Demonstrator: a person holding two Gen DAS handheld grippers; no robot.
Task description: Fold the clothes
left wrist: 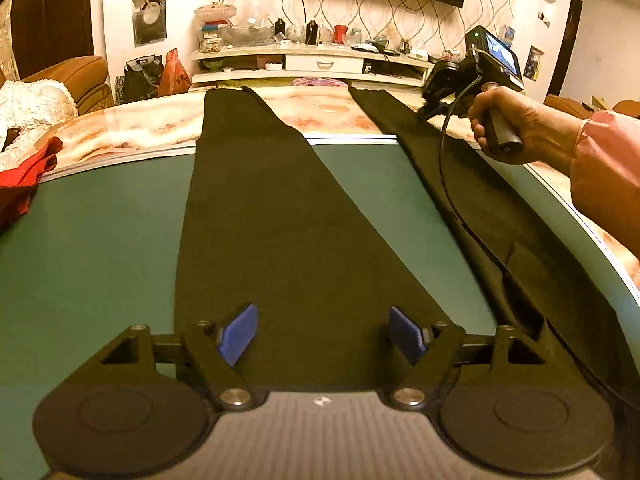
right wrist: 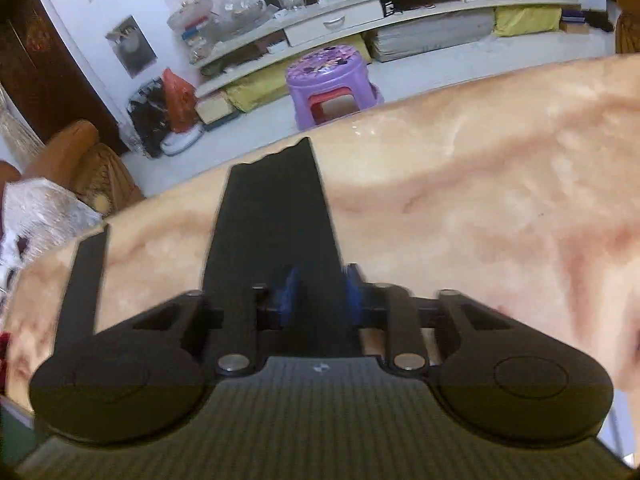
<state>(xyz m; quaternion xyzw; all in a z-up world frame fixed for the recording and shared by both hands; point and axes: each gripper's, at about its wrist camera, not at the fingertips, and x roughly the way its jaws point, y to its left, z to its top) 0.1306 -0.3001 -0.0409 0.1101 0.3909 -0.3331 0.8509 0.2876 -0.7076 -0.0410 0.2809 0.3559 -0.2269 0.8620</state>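
A pair of black trousers lies flat on the table, its two legs spread apart towards the far edge. My left gripper is open, its blue pads on either side of the left leg's near part, just above the cloth. My right gripper sits over the far end of the right leg. Its blue pads are close together with the black cloth between them. In the left wrist view the right gripper shows at the far right, held by a hand, over the right leg.
A green mat covers the near part of the marbled table. Red cloth lies at the mat's left edge. A purple stool, a low TV shelf and a brown sofa stand beyond the table.
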